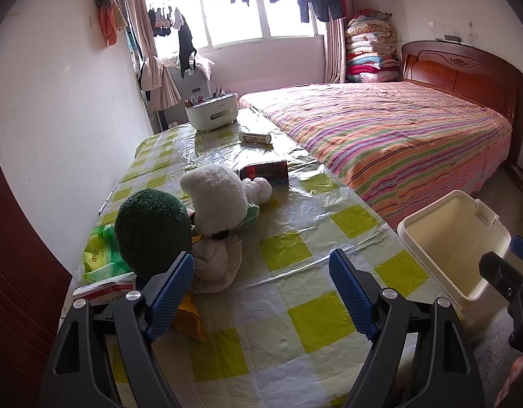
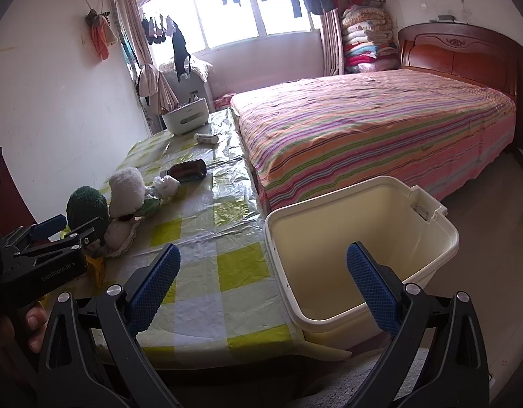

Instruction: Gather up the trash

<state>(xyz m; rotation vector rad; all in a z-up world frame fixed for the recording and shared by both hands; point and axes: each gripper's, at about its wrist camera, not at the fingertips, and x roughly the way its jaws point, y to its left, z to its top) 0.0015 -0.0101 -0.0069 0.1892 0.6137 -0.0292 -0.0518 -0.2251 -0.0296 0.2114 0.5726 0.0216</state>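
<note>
Both tongs, left point(image 1: 261, 292) and right point(image 2: 261, 275), gape empty; left housing reads "GenRobot.AI".

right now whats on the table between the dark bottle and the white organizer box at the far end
A small white tube lies on its side there; otherwise only bare checked tablecloth separates the dark bottle from the white organizer box. The right wrist view shows it best.

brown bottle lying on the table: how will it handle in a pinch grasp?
The brown bottle lies on its side, so a nudge would probably roll it. Its body looks rigid and glossy, possibly glass: likely slippery and breakable. The plastic tablecloth under it is slick, so it may skid.
</note>
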